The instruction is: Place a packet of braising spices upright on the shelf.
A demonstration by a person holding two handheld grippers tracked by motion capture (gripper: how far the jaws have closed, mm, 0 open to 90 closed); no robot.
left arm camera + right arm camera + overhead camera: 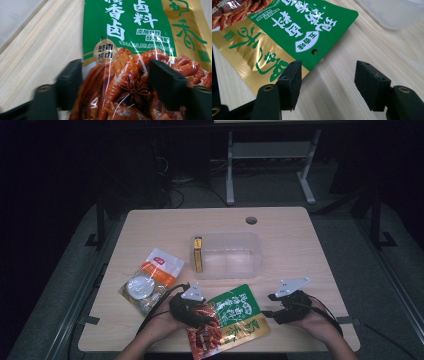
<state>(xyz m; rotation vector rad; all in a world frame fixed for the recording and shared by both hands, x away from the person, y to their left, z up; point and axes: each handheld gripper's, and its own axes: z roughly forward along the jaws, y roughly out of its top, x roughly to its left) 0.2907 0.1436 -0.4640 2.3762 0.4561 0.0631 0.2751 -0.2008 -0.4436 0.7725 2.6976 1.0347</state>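
On green packet (pixel 235 312), 香卤, 卤料 lettering

Two snack packets (pixel 231 317) (pixel 150 280), one clear tub (pixel 227 255), one yellow box (pixel 198 253).

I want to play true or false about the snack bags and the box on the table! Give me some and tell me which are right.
1. The left gripper is at the green and gold snack bag, its jaws open on either side of the end with the red food picture. True.
2. The right gripper is squeezing the clear plastic box. False: its jaws are open over the table, beside the green bag's corner.
3. A yellow pack stands inside the clear box at its left end. True.
4. The orange and white bag lies on top of the green bag. False: it lies apart, to the left.
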